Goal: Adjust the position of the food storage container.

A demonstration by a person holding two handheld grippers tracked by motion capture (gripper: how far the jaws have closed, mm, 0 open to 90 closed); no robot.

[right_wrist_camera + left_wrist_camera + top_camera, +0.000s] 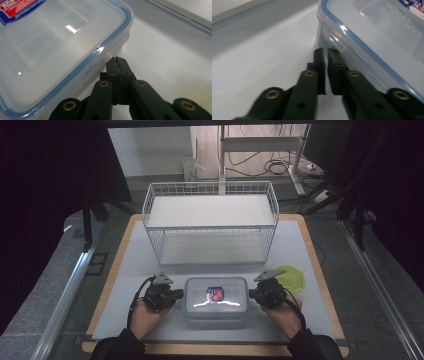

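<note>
A clear plastic container (216, 306) with a blue-sealed lid and a red and blue label (216, 293) sits on the white mat near the front edge. My left gripper (176, 296) rests at its left end, held in a hand. In the left gripper view the jaws (326, 53) stand a narrow slit apart with nothing between them, tips beside the container (372, 37) and its side latch. My right gripper (252, 295) is at the container's right end. In the right gripper view its jaws (118, 60) are pressed together, empty, next to the lid (50, 50) edge.
A white wire basket shelf (210, 220) stands behind the container at the middle of the table. A yellow-green lid or plate (292, 277) lies just right of my right gripper. Bare mat (135, 265) spreads to the left.
</note>
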